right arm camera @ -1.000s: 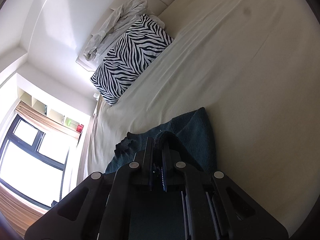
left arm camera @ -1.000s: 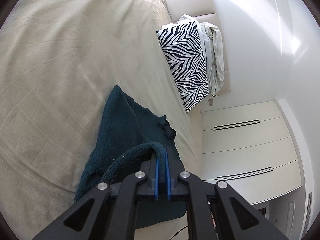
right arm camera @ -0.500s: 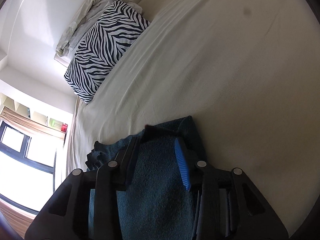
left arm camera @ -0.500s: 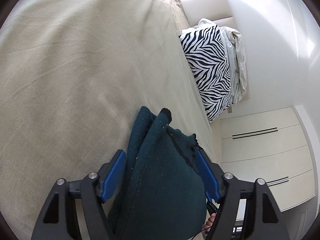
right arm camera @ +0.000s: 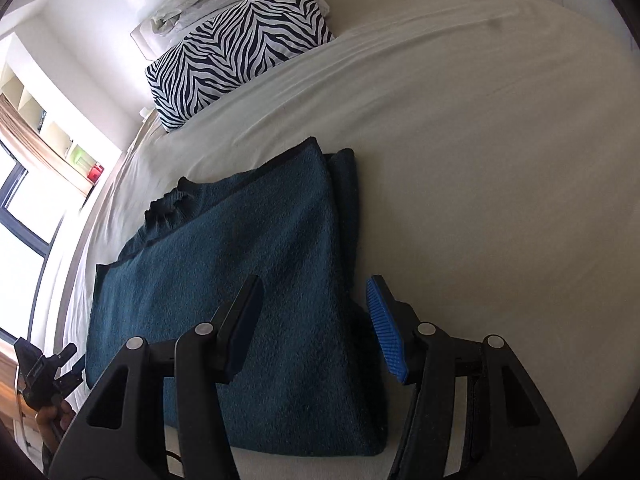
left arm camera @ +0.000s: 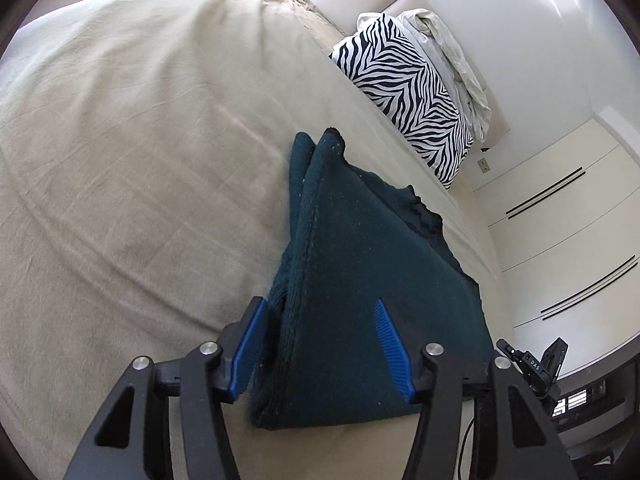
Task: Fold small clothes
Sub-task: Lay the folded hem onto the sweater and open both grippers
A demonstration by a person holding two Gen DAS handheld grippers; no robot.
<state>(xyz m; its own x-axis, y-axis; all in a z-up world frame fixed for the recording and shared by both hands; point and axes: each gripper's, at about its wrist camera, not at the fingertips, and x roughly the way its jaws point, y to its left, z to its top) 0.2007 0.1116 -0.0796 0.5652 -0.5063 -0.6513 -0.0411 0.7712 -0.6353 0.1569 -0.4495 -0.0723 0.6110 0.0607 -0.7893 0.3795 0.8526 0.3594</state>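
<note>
Surface: beige bed sheet [left arm camera: 120,160], zebra pillow [left arm camera: 404,92] upper right of left view.
Change: both grippers were clamped on teal sweater [right arm camera: 248,280] a second ago; now left gripper [left arm camera: 326,344] and right gripper [right arm camera: 316,320] jaws apart, cloth released.
Meaning: fold likely laid; sweater lies folded, centre-bottom.
Left view only: wardrobe [left arm camera: 560,240].
Right view only: window [right arm camera: 20,216], sweater collar.

I see the bed [left arm camera: 140,140], beige-sheeted, carrying the folded dark teal sweater [left arm camera: 360,280] near me and a zebra-print pillow [left arm camera: 408,92] with crumpled pale bedding [left arm camera: 448,48] at its far end.
</note>
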